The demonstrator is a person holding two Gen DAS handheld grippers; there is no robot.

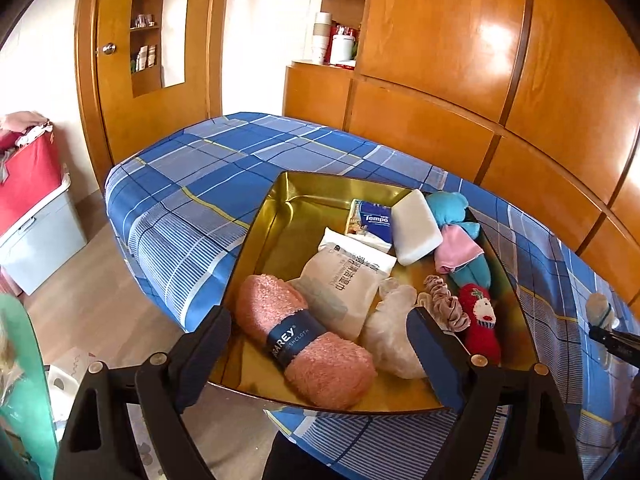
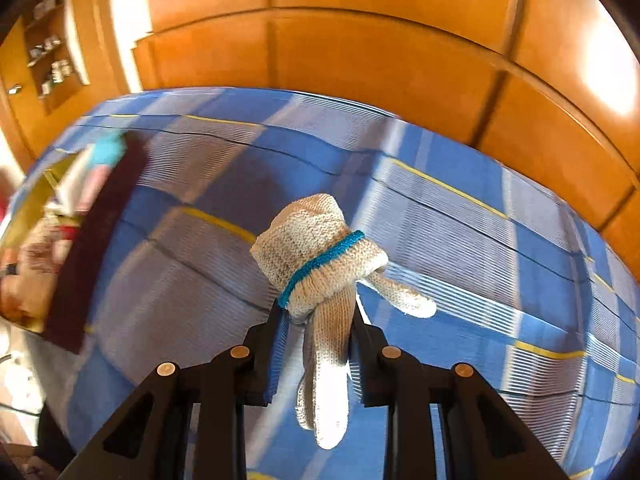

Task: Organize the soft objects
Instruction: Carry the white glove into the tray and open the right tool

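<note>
Wooden wardrobe panels [image 1: 440, 40] back a bed under a blue plaid sheet [image 1: 192, 184], with a red and grey storage bin [image 1: 36, 216] on the floor at far left. On the sheet sits a gold tin tray [image 1: 276, 220] holding, left to right, a pink washcloth roll [image 1: 304, 340], a white pouch [image 1: 344, 284], tissue packs [image 1: 370, 220], a white sponge [image 1: 416, 226], a scrunchie [image 1: 446, 304], a red sock [image 1: 480, 320] and a teal plush [image 1: 460, 216]. The left gripper [image 1: 320, 344] hangs spread wide over the washcloth, gripping nothing. The right gripper [image 2: 318, 320] is pinched on a rolled knit glove [image 2: 320, 264] with a teal band, clear of the sheet, well right of the tray.

Risks — the grip is on loose fabric below the roll, so the glove could slip or unroll in transit; the crowded right side of the tray may push it over the rim.
</note>
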